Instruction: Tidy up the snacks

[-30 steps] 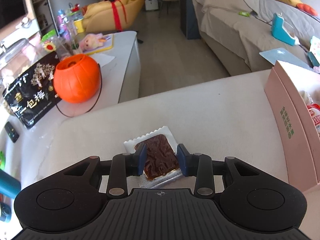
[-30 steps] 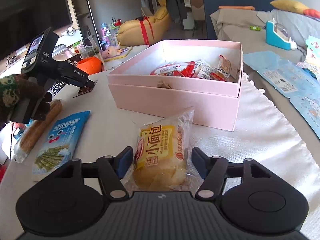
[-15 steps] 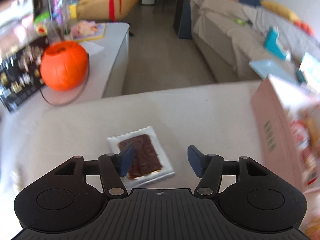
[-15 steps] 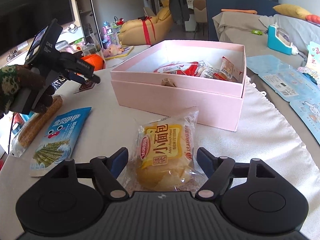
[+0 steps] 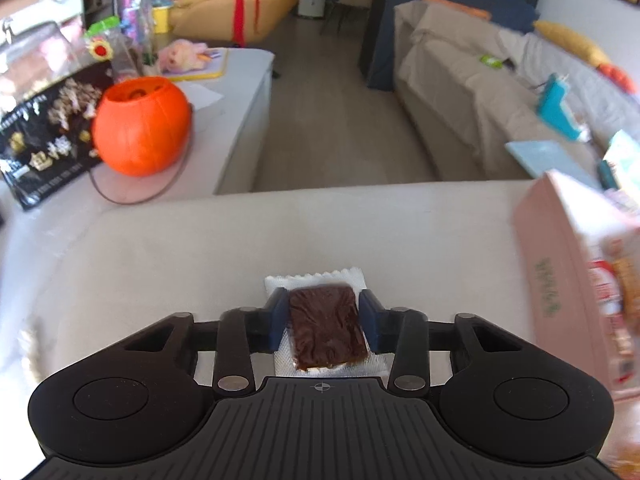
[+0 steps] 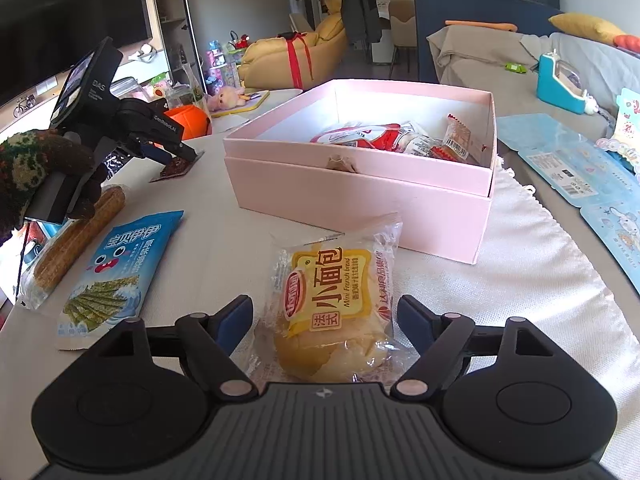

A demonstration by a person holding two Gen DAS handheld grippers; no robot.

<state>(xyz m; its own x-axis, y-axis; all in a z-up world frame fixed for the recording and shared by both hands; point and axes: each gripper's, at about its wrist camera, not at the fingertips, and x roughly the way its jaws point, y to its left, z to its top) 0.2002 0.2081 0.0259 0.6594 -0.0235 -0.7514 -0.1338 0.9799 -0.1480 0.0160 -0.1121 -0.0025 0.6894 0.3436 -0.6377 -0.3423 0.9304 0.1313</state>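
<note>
A flat brown snack in a clear and white packet [image 5: 326, 328] lies on the white table, and my left gripper [image 5: 323, 307] is shut on it, pads pressing both long sides. The right wrist view shows that left gripper [image 6: 188, 156] tilted down at the packet [image 6: 176, 168], left of the open pink box [image 6: 360, 188] holding several wrapped snacks. The box's side [image 5: 548, 264] stands to the right in the left wrist view. A yellow mini bread pack [image 6: 336, 304] lies between the fingers of my right gripper [image 6: 326, 316]; its jaws are opening and the pads stand off the wrapper.
A blue seaweed snack pack [image 6: 116, 272] and a wrapped corn stick [image 6: 76, 236] lie at the left of the table. An orange pumpkin bucket [image 5: 140, 128] and a black bag [image 5: 44, 132] sit on a side counter. Blue printed sheets [image 6: 580, 176] lie right of the box.
My left gripper opened wide off the brown packet, shifted, then closed on it again with the packet squared between the pads. The right jaws spread wider around the bread pack.
</note>
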